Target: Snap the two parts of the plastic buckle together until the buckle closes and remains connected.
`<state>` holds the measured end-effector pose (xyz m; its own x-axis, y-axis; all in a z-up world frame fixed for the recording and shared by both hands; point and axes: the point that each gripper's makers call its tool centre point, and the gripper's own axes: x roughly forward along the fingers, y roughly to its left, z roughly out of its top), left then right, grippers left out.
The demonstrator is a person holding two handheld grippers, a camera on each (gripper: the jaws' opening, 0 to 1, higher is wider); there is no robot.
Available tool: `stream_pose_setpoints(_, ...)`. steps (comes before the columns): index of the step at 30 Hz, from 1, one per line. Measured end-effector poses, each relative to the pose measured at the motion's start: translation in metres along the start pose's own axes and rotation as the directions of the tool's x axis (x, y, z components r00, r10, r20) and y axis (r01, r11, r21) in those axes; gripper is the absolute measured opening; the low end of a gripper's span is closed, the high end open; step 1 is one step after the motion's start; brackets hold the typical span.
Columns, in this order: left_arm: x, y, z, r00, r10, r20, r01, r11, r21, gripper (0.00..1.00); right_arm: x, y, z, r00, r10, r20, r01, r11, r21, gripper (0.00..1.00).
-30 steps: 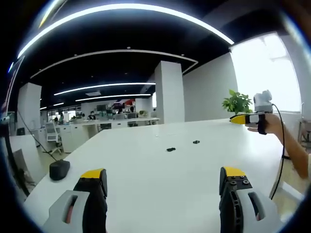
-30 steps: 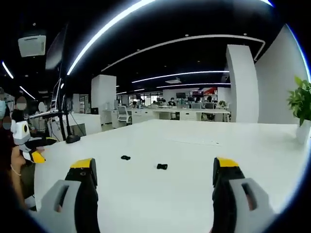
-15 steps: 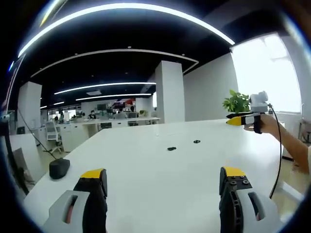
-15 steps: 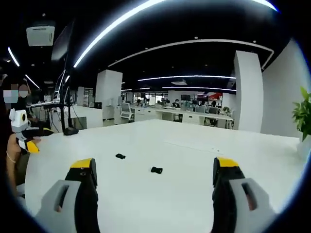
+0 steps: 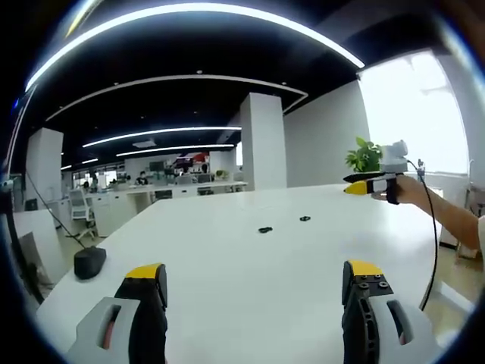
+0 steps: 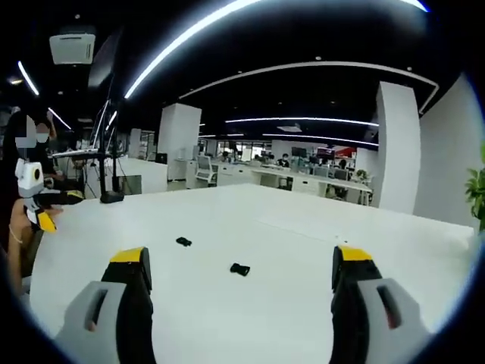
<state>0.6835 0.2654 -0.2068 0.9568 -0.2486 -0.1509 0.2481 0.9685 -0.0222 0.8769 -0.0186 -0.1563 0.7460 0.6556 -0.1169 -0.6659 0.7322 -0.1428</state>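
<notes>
Two small black buckle parts lie apart on the white table. In the left gripper view they are the nearer part [image 5: 264, 230] and the farther part [image 5: 305, 218]; in the right gripper view one part [image 6: 239, 269] lies close and the other part [image 6: 183, 242] farther left. My left gripper [image 5: 254, 284] is open over the near table edge, well short of both parts. My right gripper [image 6: 241, 273] is open too, with the closer part seen between its jaws but farther off on the table. The right gripper [image 5: 368, 184] also appears held in a hand at the table's right side, and the left gripper [image 6: 38, 214] at the far left.
The white table [image 5: 250, 265] is broad. A dark rounded object [image 5: 89, 262] sits at its left edge in the left gripper view. A potted plant [image 5: 364, 156] stands behind the right side. A monitor stand [image 6: 111, 196] sits at the far left corner. Desks and people fill the background.
The right gripper has swung leftward toward the table, so the buckle parts sit lower and more left in its view. The left gripper view has barely shifted.
</notes>
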Motion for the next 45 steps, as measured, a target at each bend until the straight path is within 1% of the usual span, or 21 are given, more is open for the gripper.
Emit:
stream_pose_setpoints(5,-0.001,0.0,0.001,1.0,0.004,0.004,-0.004,1.0,0.002,0.98,0.007,0.0,-0.001,1.0,0.022,0.004,-0.022,0.999,-0.025,1.0)
stream_pose_setpoints(8,-0.001,-0.001,0.003,1.0,0.002,0.01,-0.002,1.0,0.003,0.98,0.013,0.002,-0.002,0.999,0.053,0.01,-0.053,0.998,-0.021,1.0)
stream_pose_setpoints(10,-0.001,-0.001,0.002,1.0,0.002,0.009,-0.002,1.0,0.003,0.98,0.019,0.004,-0.004,0.996,0.091,0.013,-0.091,0.996,-0.018,0.99)
stream_pose_setpoints(12,-0.001,-0.001,0.002,1.0,0.002,0.006,-0.002,1.0,0.004,0.98,0.023,0.003,-0.008,0.995,0.104,-0.004,-0.104,0.994,-0.032,0.96)
stream_pose_setpoints(14,-0.001,-0.001,0.001,1.0,0.002,0.004,-0.002,1.0,0.003,0.97,0.028,0.001,-0.012,0.994,0.111,-0.015,-0.111,0.993,-0.038,0.96)
stream_pose_setpoints(15,-0.001,-0.001,0.0,1.0,0.002,0.004,-0.002,1.0,0.003,0.97,0.032,0.0,-0.015,0.992,0.128,-0.018,-0.129,0.991,-0.036,0.95)
stream_pose_setpoints(16,-0.001,-0.001,0.0,1.0,0.002,0.004,-0.002,1.0,0.002,0.97,0.032,0.004,-0.018,0.989,0.148,-0.021,-0.149,0.988,-0.03,0.94)
stream_pose_setpoints(18,-0.001,0.0,0.0,1.0,0.003,0.005,-0.003,1.0,0.0,0.97,0.037,0.006,-0.02,0.981,0.194,-0.004,-0.194,0.981,-0.021,0.94)
stream_pose_setpoints(21,-0.002,0.001,0.0,1.0,0.006,0.007,-0.006,1.0,-0.002,0.97,0.043,0.0,-0.022,0.975,0.22,0.023,-0.22,0.975,0.015,0.91)
stream_pose_setpoints(23,-0.002,0.001,-0.001,1.0,0.007,0.007,-0.007,1.0,-0.002,0.97,0.046,-0.001,-0.023,0.974,0.227,0.024,-0.227,0.973,0.031,0.89)
stream_pose_setpoints(24,-0.002,0.001,-0.001,1.0,0.007,0.007,-0.007,1.0,-0.001,0.97,0.049,-0.003,-0.025,0.973,0.231,0.012,-0.231,0.972,0.048,0.89)
stream_pose_setpoints(26,-0.002,0.001,-0.001,1.0,0.008,0.006,-0.008,1.0,-0.001,0.97,0.055,-0.004,-0.027,0.971,0.239,-0.002,-0.239,0.97,0.053,0.88)
stream_pose_setpoints(28,-0.002,0.001,-0.002,1.0,0.008,0.005,-0.008,1.0,-0.001,0.96,0.059,-0.004,-0.029,0.968,0.25,-0.025,-0.249,0.968,0.036,0.87)
stream_pose_setpoints(30,-0.002,0.001,-0.003,1.0,0.006,0.003,-0.006,1.0,-0.001,0.96,0.063,0.0,-0.033,0.959,0.278,-0.055,-0.278,0.961,0.011,0.86)
stream_pose_setpoints(33,-0.002,0.0,-0.003,1.0,0.005,0.002,-0.005,1.0,0.0,0.96,0.068,0.004,-0.035,0.95,0.306,-0.053,-0.306,0.952,0.024,0.86)
stream_pose_setpoints(35,-0.002,0.0,-0.003,1.0,0.005,0.002,-0.005,1.0,0.0,0.96,0.071,0.004,-0.037,0.95,0.309,-0.053,-0.308,0.951,0.032,0.85)
stream_pose_setpoints(37,-0.002,0.0,-0.003,1.0,0.003,0.001,-0.003,1.0,0.003,0.96,0.074,0.001,-0.042,0.953,0.294,-0.073,-0.293,0.956,0.027,0.8)
stream_pose_setpoints(38,-0.002,-0.001,-0.002,1.0,0.002,0.002,-0.002,1.0,0.005,0.96,0.075,-0.001,-0.045,0.955,0.287,-0.077,-0.285,0.958,0.026,0.8)
stream_pose_setpoints(41,-0.002,-0.006,0.001,1.0,-0.008,0.016,0.007,1.0,0.009,0.96,0.08,-0.008,-0.053,0.956,0.279,-0.095,-0.273,0.959,0.072,0.78)
stream_pose_setpoints(45,-0.001,-0.01,0.003,1.0,-0.022,0.019,0.022,1.0,0.018,0.96,0.083,-0.019,-0.059,0.958,0.264,-0.11,-0.257,0.963,0.078,0.72)
